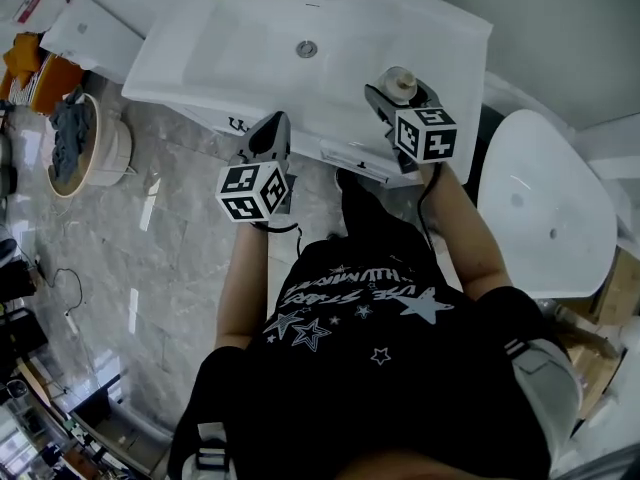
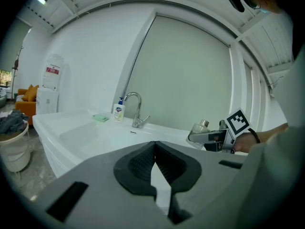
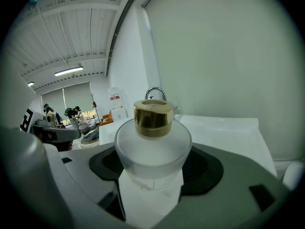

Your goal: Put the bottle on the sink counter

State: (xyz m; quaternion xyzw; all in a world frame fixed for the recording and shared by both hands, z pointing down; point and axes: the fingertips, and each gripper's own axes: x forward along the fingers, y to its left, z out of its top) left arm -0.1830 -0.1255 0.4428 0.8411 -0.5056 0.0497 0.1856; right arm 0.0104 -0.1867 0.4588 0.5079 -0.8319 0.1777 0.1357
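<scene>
the bottle [image 3: 153, 144], squat and frosted with a gold cap [image 3: 153, 117], stands upright between the jaws of the right gripper [image 1: 399, 96], clamped round its lower body, over the near right corner of the sink counter [image 1: 450, 28]. whether its base touches the counter i cannot tell. it looks like glass: stiff, fairly heavy, smooth enough to slip and likely to chip if dropped, so a hold on the body below the shoulder seems safest. the left gripper [image 2: 154, 152] hangs off the counter's front edge, jaws together on nothing. the basin [image 1: 260, 43] shows no water. a floor basket [image 1: 112, 158] holds grey cloth [image 1: 68, 133].
</scene>
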